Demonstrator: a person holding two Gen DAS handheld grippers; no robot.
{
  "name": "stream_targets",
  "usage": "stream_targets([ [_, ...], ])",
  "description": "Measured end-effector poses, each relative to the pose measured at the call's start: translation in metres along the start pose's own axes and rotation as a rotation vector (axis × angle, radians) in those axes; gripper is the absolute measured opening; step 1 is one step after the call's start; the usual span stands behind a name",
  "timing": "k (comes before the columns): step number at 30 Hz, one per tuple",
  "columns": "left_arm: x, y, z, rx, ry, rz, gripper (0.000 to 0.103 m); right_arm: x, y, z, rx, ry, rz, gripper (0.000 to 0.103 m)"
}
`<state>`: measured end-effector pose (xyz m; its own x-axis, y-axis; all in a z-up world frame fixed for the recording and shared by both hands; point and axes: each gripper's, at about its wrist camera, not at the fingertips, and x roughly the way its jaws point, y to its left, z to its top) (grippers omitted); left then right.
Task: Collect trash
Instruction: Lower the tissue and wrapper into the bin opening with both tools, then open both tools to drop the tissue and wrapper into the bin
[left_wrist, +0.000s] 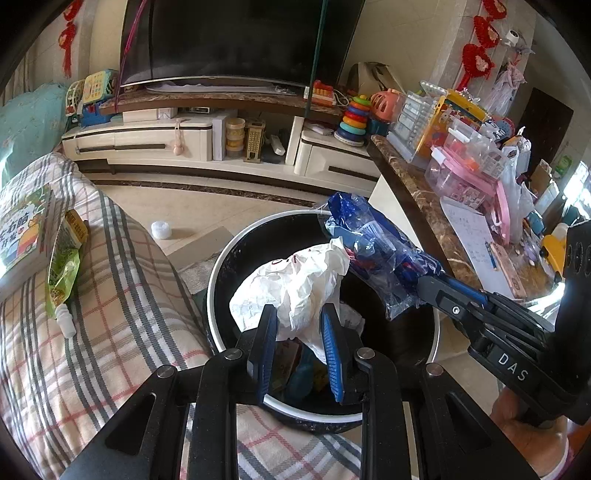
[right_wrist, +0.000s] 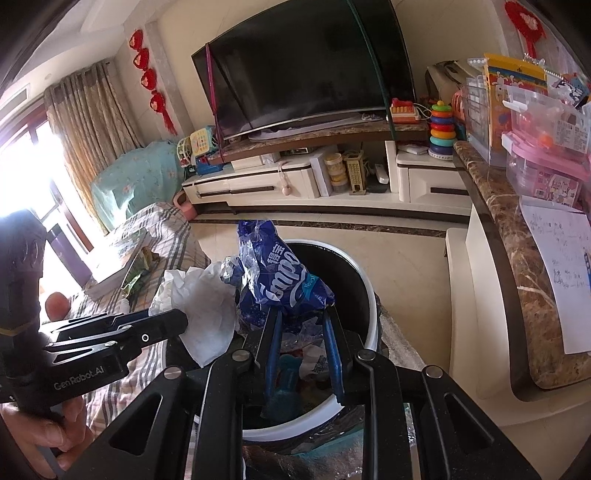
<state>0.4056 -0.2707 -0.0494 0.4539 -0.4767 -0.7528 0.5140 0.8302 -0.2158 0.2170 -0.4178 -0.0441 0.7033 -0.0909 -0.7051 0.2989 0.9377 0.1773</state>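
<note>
Over the black bin (left_wrist: 236, 254), the left gripper (left_wrist: 299, 317) pinches a crumpled white paper (left_wrist: 295, 280); beside it, the right gripper (right_wrist: 301, 314) clamps a blue plastic wrapper (right_wrist: 280, 273) above the same opening.

We read "DAS" in white letters on the black body of the right gripper (left_wrist: 424, 284), which reaches in over the trash bin (left_wrist: 218, 280). The left gripper (right_wrist: 184, 325) beside that bin carries "Gen Robot.AI" on its side. The blue plastic wrapper (right_wrist: 280, 277) above the bin shows white lettering ending in "mpo". The book (left_wrist: 22, 229) left of the bin bears Chinese characters.
</note>
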Motion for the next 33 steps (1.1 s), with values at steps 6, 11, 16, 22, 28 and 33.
stream_targets([
  [6,0.004,0.001,0.003,-0.002,0.005,0.004,0.023,0.004,-0.001,0.001,-0.001,0.009,-0.004,0.022],
  [11,0.007,0.0,0.004,0.0,0.013,0.002,0.024,0.009,0.0,0.002,-0.005,0.025,-0.006,0.023],
  [16,0.009,0.0,0.006,0.005,0.017,0.002,0.024,0.013,0.001,0.004,-0.013,0.036,-0.009,0.023],
  [22,0.01,-0.001,0.006,0.002,0.019,0.004,0.025,0.016,0.0,0.005,-0.019,0.042,-0.015,0.023],
  [28,0.012,0.0,0.007,0.005,0.021,0.012,0.028,0.019,-0.003,0.008,-0.022,0.049,-0.02,0.026],
  [33,0.009,0.002,0.008,-0.006,0.013,0.021,0.056,0.022,-0.001,0.01,-0.032,0.062,-0.017,0.031],
])
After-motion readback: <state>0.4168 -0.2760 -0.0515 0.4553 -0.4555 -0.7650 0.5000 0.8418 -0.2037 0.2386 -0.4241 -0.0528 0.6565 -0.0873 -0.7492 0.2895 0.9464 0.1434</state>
